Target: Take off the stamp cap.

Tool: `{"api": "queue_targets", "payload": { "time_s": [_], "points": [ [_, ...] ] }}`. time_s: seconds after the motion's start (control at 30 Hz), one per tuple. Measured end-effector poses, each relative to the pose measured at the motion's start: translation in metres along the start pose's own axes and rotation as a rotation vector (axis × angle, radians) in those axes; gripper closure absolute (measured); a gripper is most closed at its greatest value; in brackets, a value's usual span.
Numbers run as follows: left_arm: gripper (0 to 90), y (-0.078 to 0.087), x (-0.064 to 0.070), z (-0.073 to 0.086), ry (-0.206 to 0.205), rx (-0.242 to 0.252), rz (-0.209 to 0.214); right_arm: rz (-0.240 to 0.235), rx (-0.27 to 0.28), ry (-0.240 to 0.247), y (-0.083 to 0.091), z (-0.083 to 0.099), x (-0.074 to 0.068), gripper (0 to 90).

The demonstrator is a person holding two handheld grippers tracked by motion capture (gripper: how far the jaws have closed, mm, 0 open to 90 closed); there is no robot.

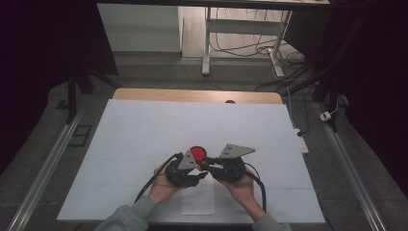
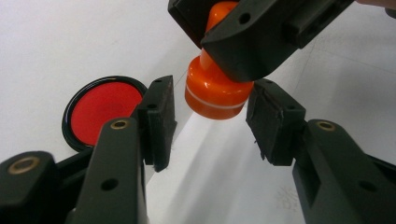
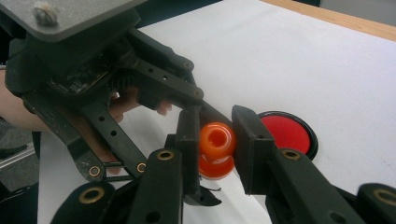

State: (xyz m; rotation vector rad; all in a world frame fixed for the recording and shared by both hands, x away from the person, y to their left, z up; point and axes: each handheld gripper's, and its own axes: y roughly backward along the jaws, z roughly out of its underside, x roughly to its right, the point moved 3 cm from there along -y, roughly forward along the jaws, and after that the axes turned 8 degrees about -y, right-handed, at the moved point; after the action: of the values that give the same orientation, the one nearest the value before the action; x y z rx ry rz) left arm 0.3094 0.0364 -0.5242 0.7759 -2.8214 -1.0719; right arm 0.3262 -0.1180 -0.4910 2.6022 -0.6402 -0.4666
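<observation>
An orange stamp (image 2: 215, 94) with a round knob (image 3: 216, 138) hangs just above the white table cover. My right gripper (image 3: 215, 127) is shut on the knob and comes down from above in the left gripper view (image 2: 243, 42). My left gripper (image 2: 212, 95) is open, with its jaws on either side of the stamp's wide base and a small gap on each side. A round red ink pad (image 1: 197, 153) in a black rim lies just beyond both grippers (image 2: 105, 109) (image 3: 287, 133). In the high view the two grippers meet at the table's middle front (image 1: 204, 166).
A small sheet of white paper (image 1: 198, 203) lies under and in front of the hands, near the table's front edge. The white cover (image 1: 144, 134) spreads wide to the left, right and back. A wooden table edge (image 1: 192, 95) shows at the far side.
</observation>
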Motion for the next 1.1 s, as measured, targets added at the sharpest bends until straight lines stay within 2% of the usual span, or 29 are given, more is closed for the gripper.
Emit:
{"api": "queue_targets", "payload": {
  "time_s": [0.77,1.1],
  "points": [
    [63.1,-0.0007,0.0002,0.0007,-0.005,-0.006,0.000,-0.003,0.001,-0.002,0.0000,0.0003,-0.0001,72.1],
    [64.8,-0.0006,0.0008,0.0009,-0.017,-0.013,-0.010,-0.005,0.002,-0.009,-0.0001,0.0008,0.0003,72.1]
  ]
}}
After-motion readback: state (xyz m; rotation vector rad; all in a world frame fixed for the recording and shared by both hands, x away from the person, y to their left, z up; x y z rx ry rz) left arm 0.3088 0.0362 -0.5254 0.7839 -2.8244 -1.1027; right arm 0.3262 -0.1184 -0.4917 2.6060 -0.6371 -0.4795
